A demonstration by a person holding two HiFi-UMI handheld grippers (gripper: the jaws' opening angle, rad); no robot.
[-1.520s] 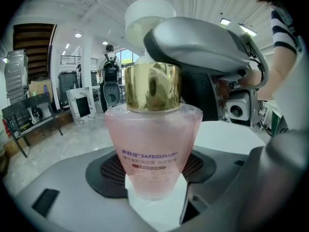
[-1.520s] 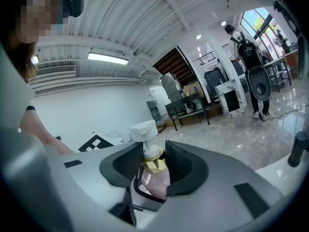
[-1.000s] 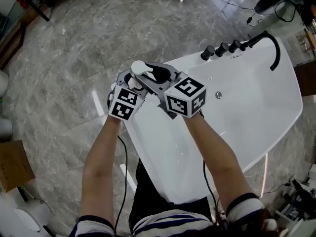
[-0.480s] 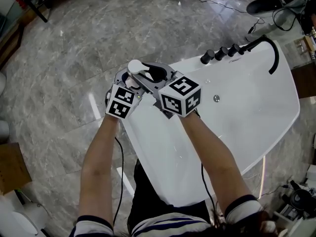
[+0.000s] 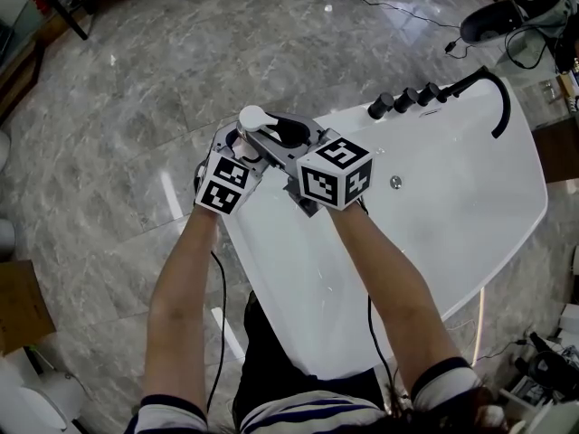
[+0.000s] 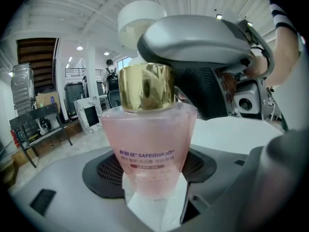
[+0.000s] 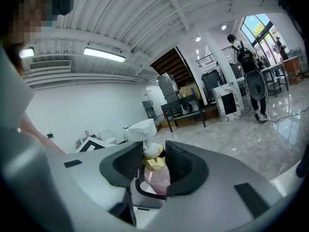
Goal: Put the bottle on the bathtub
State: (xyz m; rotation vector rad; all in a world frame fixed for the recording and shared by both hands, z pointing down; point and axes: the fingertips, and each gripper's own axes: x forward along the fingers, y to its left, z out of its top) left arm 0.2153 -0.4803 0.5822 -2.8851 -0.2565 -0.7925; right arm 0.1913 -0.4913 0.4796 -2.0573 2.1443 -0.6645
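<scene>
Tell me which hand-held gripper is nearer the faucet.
Right. The right hand-held gripper is on the bottle's faucet side; the left hand-held gripper is across it, farther.

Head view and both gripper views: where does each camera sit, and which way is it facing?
Head view: on the person's head, looking steeply down at the bathtub; both forearms, left gripper and right gripper show.
Left gripper view: on the left gripper, looking along its jaws at the pink pump bottle between them; right gripper above.
Right gripper view: on the right gripper, looking along its jaws, which flank the gold collar.
Shared: all three show the pump bottle.
</scene>
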